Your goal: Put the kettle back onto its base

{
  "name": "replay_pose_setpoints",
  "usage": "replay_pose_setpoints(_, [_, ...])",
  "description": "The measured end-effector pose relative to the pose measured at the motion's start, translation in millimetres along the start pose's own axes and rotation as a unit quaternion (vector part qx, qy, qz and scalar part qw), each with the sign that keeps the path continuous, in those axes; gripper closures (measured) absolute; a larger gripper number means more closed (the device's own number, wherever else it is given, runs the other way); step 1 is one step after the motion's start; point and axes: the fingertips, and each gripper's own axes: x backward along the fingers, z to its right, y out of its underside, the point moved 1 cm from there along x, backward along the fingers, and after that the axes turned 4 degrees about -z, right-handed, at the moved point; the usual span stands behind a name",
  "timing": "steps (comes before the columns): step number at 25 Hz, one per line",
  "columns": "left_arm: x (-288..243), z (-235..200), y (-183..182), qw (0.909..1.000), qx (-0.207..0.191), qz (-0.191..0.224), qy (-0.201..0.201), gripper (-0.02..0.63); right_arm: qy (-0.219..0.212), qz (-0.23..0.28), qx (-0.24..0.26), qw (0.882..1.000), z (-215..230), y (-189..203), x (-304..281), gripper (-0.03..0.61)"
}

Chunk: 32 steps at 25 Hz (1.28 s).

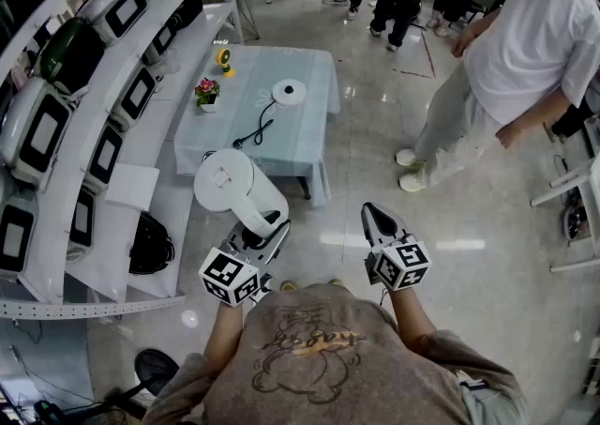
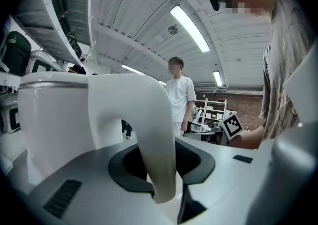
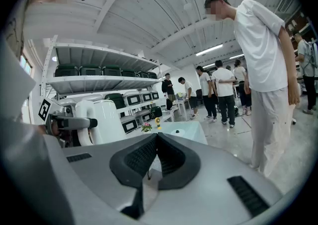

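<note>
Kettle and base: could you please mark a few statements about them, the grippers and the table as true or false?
1. The kettle sits on its base. False: the left gripper holds it by the handle, off the table, and the base stands bare.
2. The right gripper holds nothing. True: its jaws are together and empty.
3. The base's cord lies on the table. True.
4. The flower pot stands on the floor. False: it stands on the table, near its left edge in the head view.
</note>
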Motion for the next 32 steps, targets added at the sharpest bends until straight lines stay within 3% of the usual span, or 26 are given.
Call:
replay_pose_setpoints(19, [25, -38, 10, 0.9992, -0.023, -0.011, 0.032, 0.488, 0.037, 0.017, -0.021, 0.999, -39, 15, -21, 0.578])
replay_pose_setpoints(32, [-28, -100, -10, 0.9986, -0.031, -0.005, 0.043, 0.488, 0.048, 0.025, -0.022, 0.998, 0, -9, -98, 0.578])
